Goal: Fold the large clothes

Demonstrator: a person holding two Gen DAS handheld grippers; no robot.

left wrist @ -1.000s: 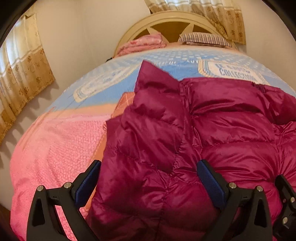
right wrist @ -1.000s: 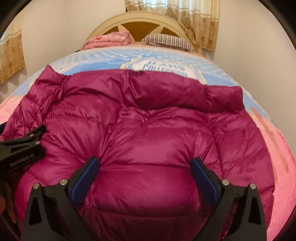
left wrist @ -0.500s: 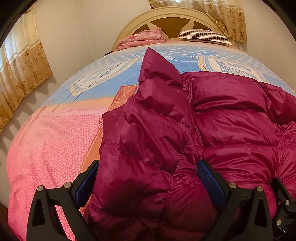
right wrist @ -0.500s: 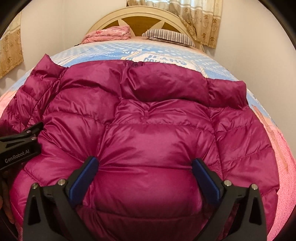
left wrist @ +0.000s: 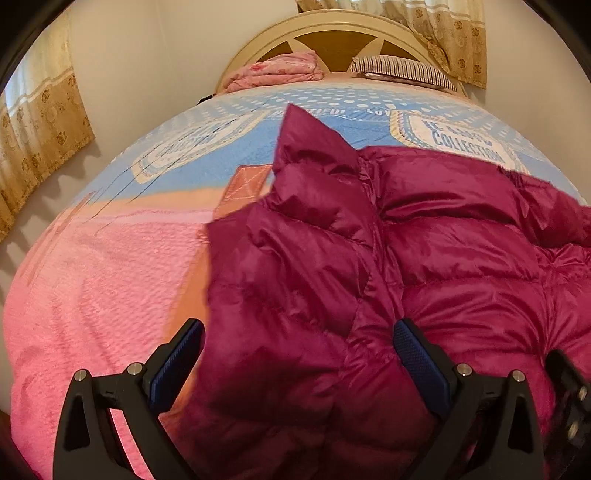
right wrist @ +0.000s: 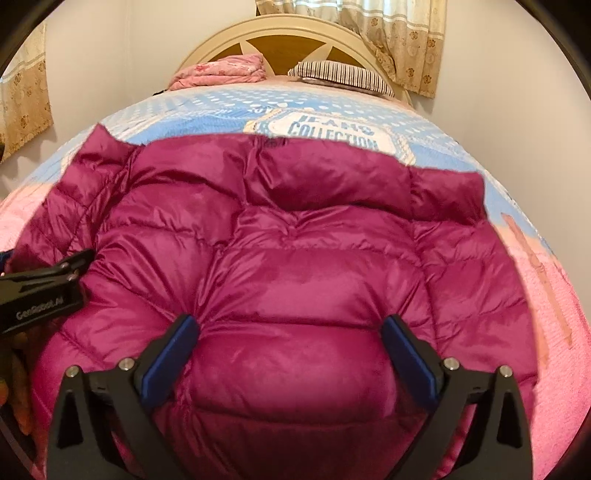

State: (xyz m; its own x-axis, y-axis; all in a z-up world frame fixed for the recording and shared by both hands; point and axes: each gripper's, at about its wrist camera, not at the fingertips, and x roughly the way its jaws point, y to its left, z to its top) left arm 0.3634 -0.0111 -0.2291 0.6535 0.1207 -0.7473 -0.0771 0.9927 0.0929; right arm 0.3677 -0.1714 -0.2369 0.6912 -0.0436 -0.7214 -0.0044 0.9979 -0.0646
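A magenta quilted puffer jacket (right wrist: pixel 295 266) lies spread on the bed; it also shows in the left wrist view (left wrist: pixel 424 258). Its left sleeve (left wrist: pixel 295 240) lies folded over the body, cuff pointing toward the headboard. My left gripper (left wrist: pixel 297 350) is open, jaws wide, with the jacket's bulging near edge between the blue pads (left wrist: pixel 417 354). My right gripper (right wrist: pixel 290 339) is open too, its pads (right wrist: pixel 170 350) pressed against both sides of a puffed fold of the hem. The left gripper's body (right wrist: pixel 40 295) shows at the left of the right wrist view.
The bed has a pink and blue printed cover (left wrist: pixel 110 277). A folded pink blanket (left wrist: pixel 277 72) and a striped pillow (left wrist: pixel 402 70) lie by the cream headboard (left wrist: pixel 332 33). Walls and curtains (left wrist: pixel 37 129) close in on both sides.
Both grippers have drifted slightly over the jacket's near edge, and the view has shifted a little. The jaws stay wide open and the jacket has barely moved.
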